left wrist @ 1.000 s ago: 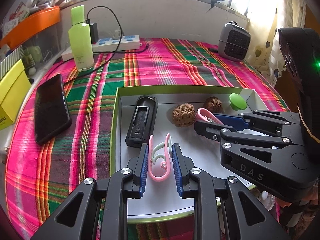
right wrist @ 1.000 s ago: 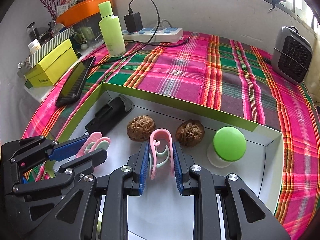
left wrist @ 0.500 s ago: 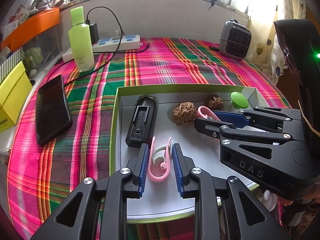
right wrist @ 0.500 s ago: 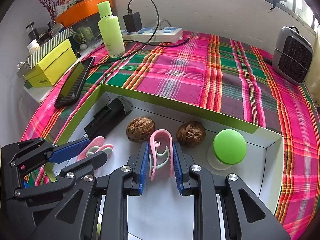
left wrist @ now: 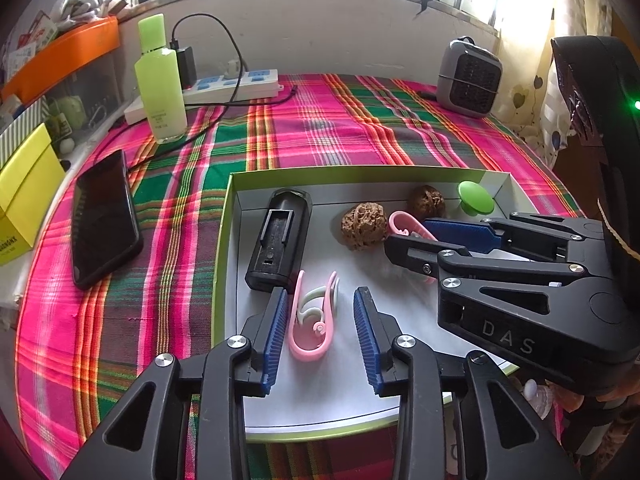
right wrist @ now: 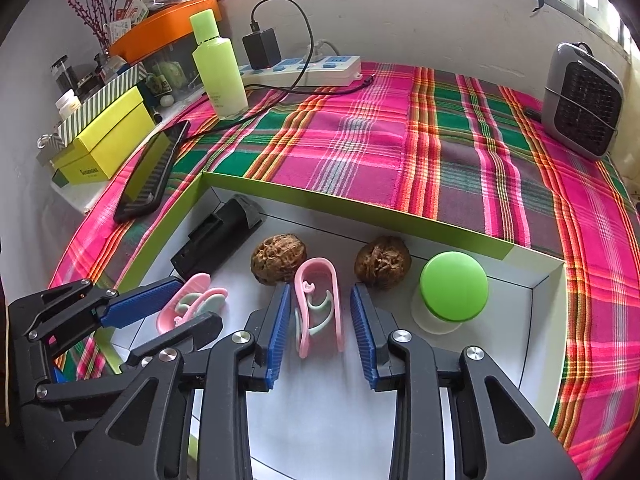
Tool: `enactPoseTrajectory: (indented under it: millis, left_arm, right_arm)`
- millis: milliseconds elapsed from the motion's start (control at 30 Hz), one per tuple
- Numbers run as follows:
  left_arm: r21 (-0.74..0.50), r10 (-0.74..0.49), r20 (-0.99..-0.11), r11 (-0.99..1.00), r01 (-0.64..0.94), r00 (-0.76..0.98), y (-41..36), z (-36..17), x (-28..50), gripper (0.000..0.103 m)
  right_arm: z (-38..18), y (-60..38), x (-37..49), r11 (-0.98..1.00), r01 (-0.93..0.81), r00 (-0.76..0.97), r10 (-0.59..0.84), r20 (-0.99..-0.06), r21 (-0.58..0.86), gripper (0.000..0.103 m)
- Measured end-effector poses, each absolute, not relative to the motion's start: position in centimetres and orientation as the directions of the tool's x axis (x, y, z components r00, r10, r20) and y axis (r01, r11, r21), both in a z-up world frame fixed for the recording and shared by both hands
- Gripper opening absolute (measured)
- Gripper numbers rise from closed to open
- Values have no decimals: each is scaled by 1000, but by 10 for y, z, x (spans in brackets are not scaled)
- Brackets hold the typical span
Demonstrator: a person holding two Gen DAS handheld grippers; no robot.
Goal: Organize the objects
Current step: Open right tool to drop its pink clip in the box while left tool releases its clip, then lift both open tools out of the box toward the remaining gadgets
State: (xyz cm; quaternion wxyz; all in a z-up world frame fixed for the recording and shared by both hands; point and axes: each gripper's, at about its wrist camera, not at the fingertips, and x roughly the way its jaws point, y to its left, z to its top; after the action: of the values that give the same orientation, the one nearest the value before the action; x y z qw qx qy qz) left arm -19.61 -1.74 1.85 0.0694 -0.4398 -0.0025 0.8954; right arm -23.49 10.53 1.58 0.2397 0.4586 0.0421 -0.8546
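Note:
A white box with a green rim [left wrist: 224,240] [right wrist: 320,196] lies on the plaid cloth. Inside are two pink and mint clips, two walnuts [right wrist: 278,258] [right wrist: 382,258], a black holder [left wrist: 280,236] and a green-lidded jar [right wrist: 454,290]. My left gripper [left wrist: 320,296] is opening around one clip [left wrist: 314,320], which lies on the box floor with neither pad pressing it. My right gripper [right wrist: 320,292] is opening too, and the other clip [right wrist: 316,312] rests loose between its pads. Each gripper shows from the side in the other's view.
Left of the box lies a black phone [left wrist: 104,216]. A green bottle [left wrist: 160,80] and a power strip [left wrist: 232,84] with a plugged charger stand at the back. A small grey heater [left wrist: 468,72] sits back right. A yellow box [left wrist: 24,188] is at the far left.
Both pairs of jaws have parted from the clips they were pinching. The clips now lie free on the box floor. Neither hand has shifted.

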Motion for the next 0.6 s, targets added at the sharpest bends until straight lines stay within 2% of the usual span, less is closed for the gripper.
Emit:
enactPoseTrajectory:
  millis: [600]
  left_arm:
    - [-60, 110, -789, -993, -102, -604, -15, 22, -186, 38]
  right_arm:
    - [23, 113, -224, -878, 444, -479, -400, -782, 177, 37]
